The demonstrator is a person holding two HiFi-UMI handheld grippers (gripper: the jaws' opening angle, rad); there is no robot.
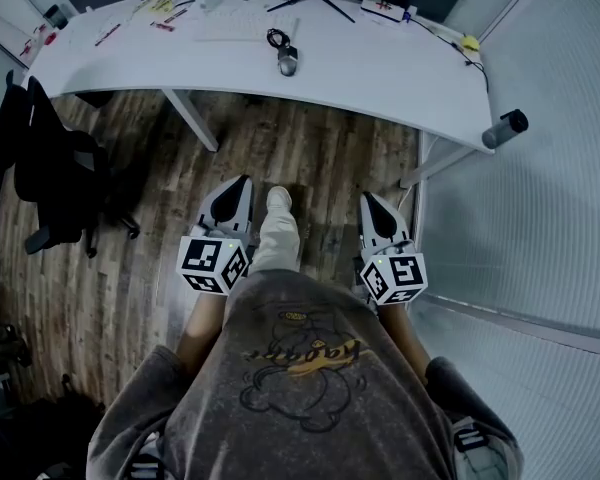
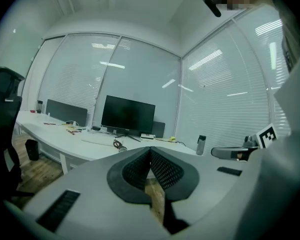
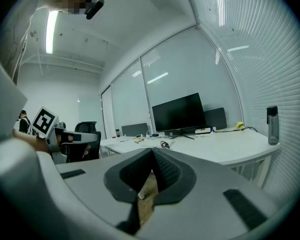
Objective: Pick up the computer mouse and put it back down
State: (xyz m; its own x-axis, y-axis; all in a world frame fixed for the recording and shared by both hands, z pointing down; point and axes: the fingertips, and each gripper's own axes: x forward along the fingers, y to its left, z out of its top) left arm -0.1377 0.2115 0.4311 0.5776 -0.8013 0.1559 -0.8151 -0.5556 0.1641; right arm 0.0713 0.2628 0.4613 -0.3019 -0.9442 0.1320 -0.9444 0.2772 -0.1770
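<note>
Your left gripper (image 1: 244, 181) and right gripper (image 1: 368, 199) have fingers together, empty; the dark oval computer mouse (image 1: 288, 61) lies near the front edge of the white tabletop (image 1: 390, 73).

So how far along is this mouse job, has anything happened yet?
Done: nothing that shows. The mouse lies on the desk with nothing touching it. In hand: nothing; the left gripper and right gripper are both shut and empty, out over the floor, short of the desk. Left: reach the desk, open a gripper, grasp the mouse, lift it and set it back down.
</note>
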